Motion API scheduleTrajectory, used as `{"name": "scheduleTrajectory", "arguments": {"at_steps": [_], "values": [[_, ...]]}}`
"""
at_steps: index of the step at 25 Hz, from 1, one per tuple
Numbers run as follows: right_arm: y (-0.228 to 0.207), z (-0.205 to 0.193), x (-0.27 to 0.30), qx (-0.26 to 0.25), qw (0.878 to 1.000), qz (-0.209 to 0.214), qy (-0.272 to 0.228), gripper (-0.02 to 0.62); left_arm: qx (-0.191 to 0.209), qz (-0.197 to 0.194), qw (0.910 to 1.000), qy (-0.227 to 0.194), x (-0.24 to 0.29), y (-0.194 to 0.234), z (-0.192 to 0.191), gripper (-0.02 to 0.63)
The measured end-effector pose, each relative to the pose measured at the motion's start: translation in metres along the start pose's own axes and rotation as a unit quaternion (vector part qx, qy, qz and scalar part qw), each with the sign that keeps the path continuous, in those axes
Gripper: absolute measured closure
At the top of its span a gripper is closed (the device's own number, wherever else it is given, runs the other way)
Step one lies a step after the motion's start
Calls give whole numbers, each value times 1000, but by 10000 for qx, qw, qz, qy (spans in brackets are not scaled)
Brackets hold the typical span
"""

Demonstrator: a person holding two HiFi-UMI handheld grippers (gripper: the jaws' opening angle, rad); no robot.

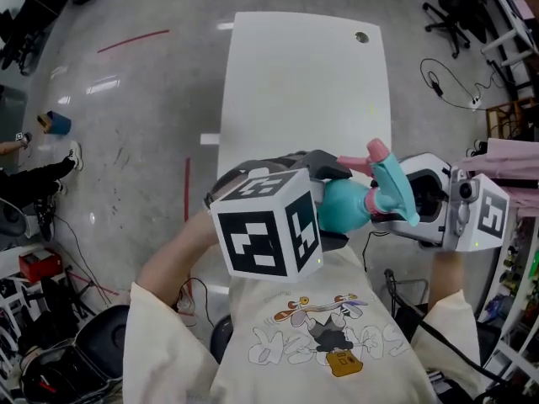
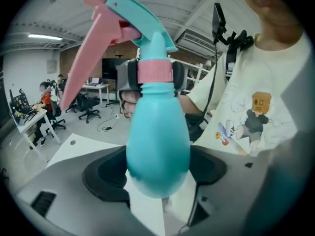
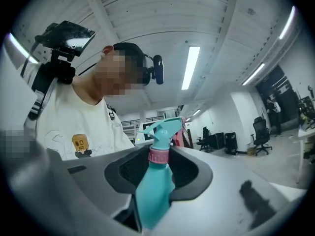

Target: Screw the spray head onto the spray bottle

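The spray bottle (image 1: 347,204) is held up in the air in front of the person's shirt (image 1: 320,343), well clear of the white bench (image 1: 303,82) that lies toward 12 o'clock in the head view. The left hand-held gripper (image 1: 335,204) is clamped on the bottle's rounded teal body. In the left gripper view the body fills the gap between both dark pads, and its underside is blurred and partly lost behind the gripper's own frame. From the head view the big marker cube (image 1: 268,230) covers the left hand and most of that gripper.

The spray head (image 1: 394,183) sits on the bottle at 3 o'clock of the body, its pink trigger (image 1: 358,162) pointing toward 11 o'clock. The right hand-held gripper (image 1: 396,200) is closed about the spray head at the pink collar (image 2: 155,73). In the right gripper view the collar stands between the jaws and the teal part below it is wedged in the narrow gap, though its lower end is cut off by the gripper's body. Whether the collar's thread is fully home cannot be made out. In the left gripper view the nozzle tip runs to the frame's edge at 12 o'clock
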State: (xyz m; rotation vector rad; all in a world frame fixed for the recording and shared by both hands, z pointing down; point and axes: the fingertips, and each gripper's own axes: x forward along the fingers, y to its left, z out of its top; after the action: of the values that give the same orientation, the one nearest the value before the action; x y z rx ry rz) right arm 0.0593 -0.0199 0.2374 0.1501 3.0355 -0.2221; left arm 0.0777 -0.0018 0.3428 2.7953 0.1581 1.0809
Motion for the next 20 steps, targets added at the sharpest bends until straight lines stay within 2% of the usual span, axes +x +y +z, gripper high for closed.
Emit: {"name": "scheduleTrajectory", "arguments": {"at_steps": [4,7,10,14,20], "values": [[5,-4,5,-65,9993,228,306,463,141,76,9995,261,3,-1,2,235],[4,-3,5,-20,9996,182,234,463,48,333,9993,185,1,2,4,235],[1,0,2,-97,9998,-22,147,463,-91,566,9983,57,-4,6,5,235],[-5,-6,1,-193,9987,-343,316,463,-194,741,9969,166,1,13,1,235],[-25,-16,-5,-295,9907,-1170,628,462,-477,1100,9924,277,4,33,-8,235]]}}
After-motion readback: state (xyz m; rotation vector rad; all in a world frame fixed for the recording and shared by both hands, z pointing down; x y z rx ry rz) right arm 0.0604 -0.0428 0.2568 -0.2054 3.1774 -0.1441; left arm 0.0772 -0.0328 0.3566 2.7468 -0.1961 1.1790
